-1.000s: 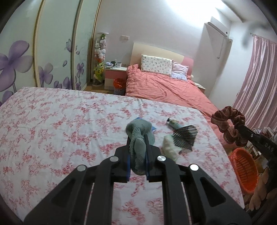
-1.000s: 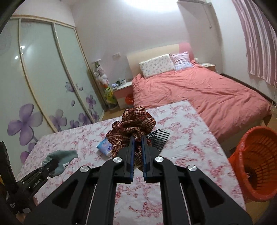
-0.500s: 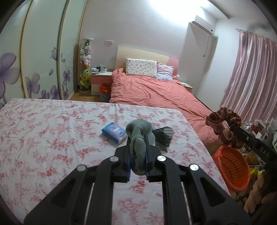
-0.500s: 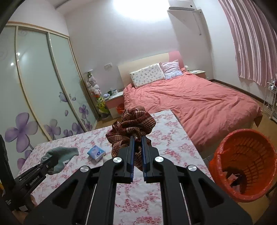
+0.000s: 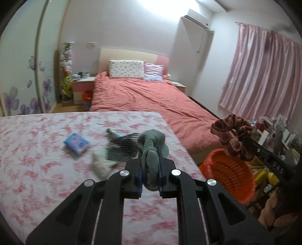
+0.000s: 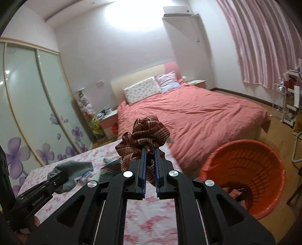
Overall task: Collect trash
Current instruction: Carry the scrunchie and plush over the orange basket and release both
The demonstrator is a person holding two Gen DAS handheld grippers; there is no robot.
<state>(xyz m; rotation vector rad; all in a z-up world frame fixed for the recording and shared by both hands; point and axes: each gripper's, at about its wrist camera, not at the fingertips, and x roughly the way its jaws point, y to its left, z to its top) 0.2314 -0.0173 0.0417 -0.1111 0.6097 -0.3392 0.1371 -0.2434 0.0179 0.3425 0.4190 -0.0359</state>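
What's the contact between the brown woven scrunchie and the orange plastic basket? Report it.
Apart. The left wrist view shows the brown woven scrunchie pinched in the right gripper, hanging in air above the orange plastic basket.

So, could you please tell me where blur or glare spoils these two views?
Left wrist view: motion blur smears the floral cloth and the trash on it, while the grey sock in the gripper stays sharp. Right wrist view: ceiling light blows out; the scrunchie is crisp.

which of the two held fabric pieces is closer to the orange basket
The brown striped scrunchie in the right gripper, nearest the orange plastic basket; the grey-green cloth in the left gripper stays over the floral table.
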